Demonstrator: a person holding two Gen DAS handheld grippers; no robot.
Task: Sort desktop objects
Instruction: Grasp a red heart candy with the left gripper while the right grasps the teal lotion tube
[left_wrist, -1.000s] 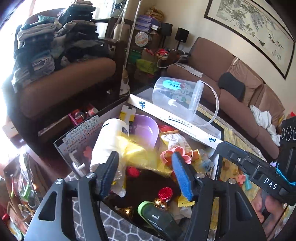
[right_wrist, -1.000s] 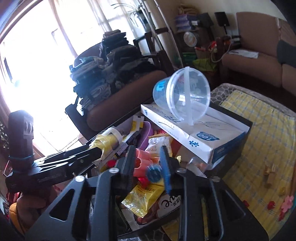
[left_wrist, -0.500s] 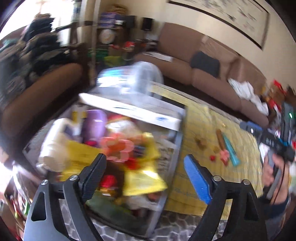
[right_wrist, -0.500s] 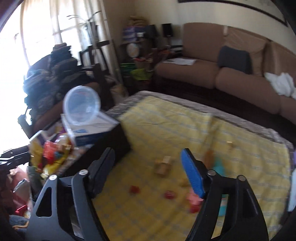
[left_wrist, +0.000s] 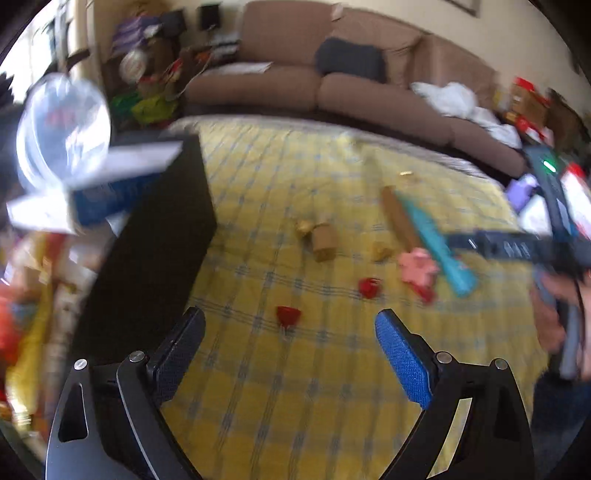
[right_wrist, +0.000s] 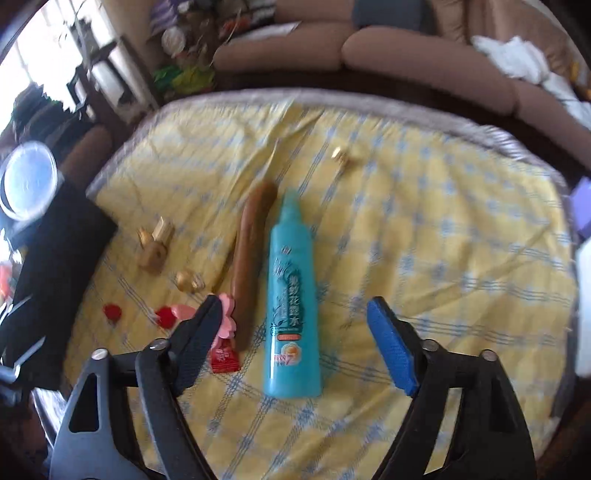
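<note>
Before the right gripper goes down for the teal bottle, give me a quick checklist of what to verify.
1. Right gripper empty: ok, nothing between its fingers, though the jaws are closing.
2. Teal bottle reachable: ok, it lies flat on the yellow cloth, between the fingers in the right wrist view.
3. Room beside the bottle: not ok, the brown stick lies right alongside it.
4. Left gripper out of the way: ok, empty with jaws opening, over a red piece.
5. Black box ready to take things: cannot tell, its inside is blurred.
6. Picture sharp enough for small pieces: not ok.
</note>
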